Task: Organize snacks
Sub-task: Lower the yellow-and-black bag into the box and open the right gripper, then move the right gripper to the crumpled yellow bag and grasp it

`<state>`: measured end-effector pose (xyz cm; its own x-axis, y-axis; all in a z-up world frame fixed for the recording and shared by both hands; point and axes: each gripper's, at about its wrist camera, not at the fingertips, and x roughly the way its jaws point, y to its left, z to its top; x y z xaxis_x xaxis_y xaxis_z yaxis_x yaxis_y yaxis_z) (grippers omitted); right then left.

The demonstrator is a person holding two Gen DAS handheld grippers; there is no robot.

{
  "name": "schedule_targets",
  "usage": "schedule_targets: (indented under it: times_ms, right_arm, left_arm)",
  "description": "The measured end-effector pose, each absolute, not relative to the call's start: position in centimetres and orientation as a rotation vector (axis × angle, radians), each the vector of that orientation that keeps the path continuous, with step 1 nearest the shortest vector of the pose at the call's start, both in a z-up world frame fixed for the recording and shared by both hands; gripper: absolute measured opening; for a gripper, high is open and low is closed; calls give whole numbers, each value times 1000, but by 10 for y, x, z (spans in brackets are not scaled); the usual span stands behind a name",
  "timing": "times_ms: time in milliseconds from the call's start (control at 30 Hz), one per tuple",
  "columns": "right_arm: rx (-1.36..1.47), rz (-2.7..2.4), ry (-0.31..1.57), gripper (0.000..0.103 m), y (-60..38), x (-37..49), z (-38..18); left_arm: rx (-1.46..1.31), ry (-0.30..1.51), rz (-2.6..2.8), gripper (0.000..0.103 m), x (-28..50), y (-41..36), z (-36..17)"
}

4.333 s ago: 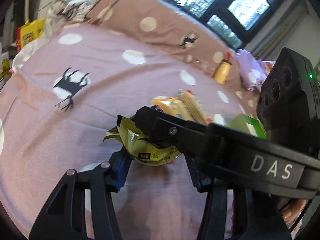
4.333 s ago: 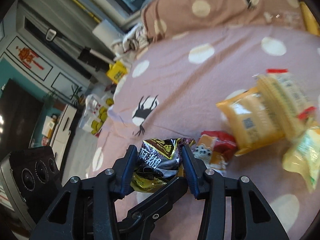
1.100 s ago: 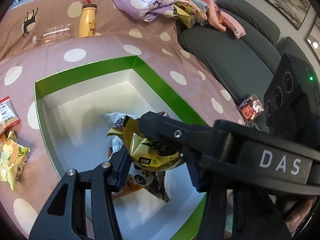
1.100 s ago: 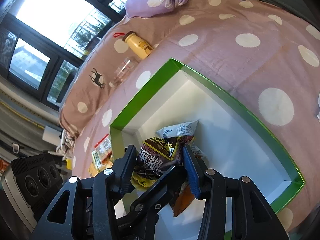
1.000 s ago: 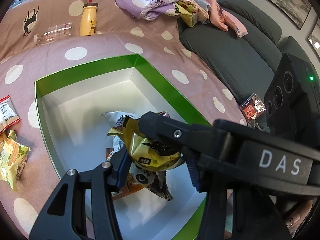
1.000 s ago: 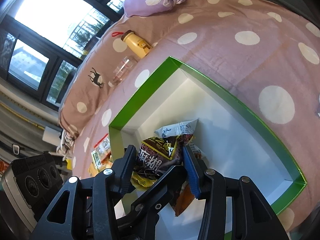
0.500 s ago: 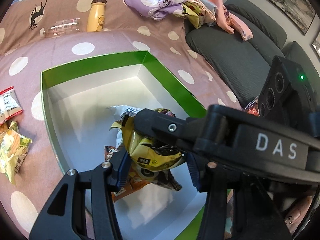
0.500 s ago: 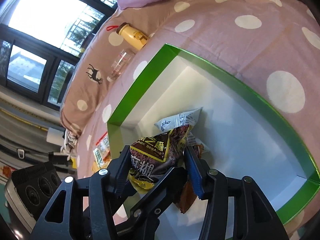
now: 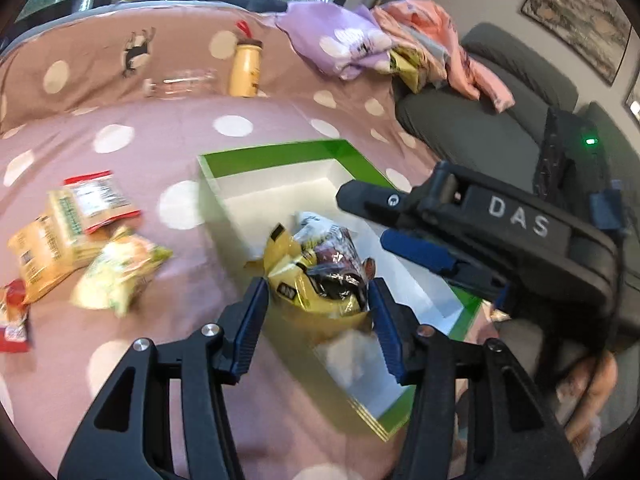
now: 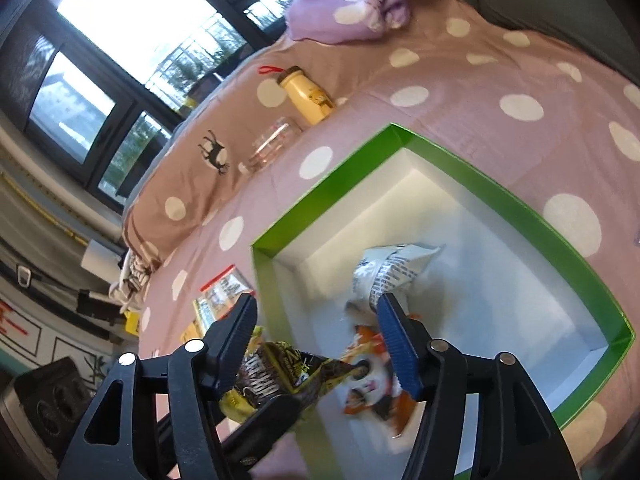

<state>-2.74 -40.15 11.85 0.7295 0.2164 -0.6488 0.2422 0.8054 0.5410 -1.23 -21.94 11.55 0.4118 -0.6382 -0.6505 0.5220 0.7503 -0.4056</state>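
A yellow and dark brown snack packet (image 9: pixel 316 280) hangs over the near-left edge of the green box (image 9: pixel 280 150), and my left gripper (image 9: pixel 316 320) is shut on it. In the right wrist view the same packet (image 10: pixel 272 380) sits low between the fingers of my right gripper (image 10: pixel 320 328). Those jaws are opening and the blue pads (image 10: pixel 394 344) stand clear of the packet. The green box (image 10: pixel 320 192) has a white inside holding a white packet (image 10: pixel 392 272) and an orange panda packet (image 10: pixel 372 392). From the left wrist view, the right gripper (image 9: pixel 380 220) reaches in from the right.
Loose snacks lie on the pink dotted bedspread left of the box: a yellow-green packet (image 9: pixel 116 276), an orange packet (image 9: pixel 44 248) and a red-topped packet (image 9: pixel 96 200). A yellow bottle (image 9: pixel 246 66), a clear bottle (image 9: pixel 180 78), purple cloth (image 9: pixel 340 48) and a grey sofa (image 9: pixel 480 120) lie beyond.
The right jaws have spread and let go of the packet, which the left gripper still holds. The left gripper has drawn back and left, from over the box middle to its near-left edge.
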Motion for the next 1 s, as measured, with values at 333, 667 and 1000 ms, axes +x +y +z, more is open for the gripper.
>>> schedule_targets:
  times_ms: [333,667,1000]
  right_arm:
    - [421,10,715,86,-310,-32,131]
    - [322,67,760,86,-236,-27,104]
    - [354,76,826,86,-225,-27,88]
  left_arm:
    - [-207,756,-610,76,-35,-104,128]
    - [-280,775,-422,85,-26,-10,88]
    - [-289,812,-361,85,-27,5,82]
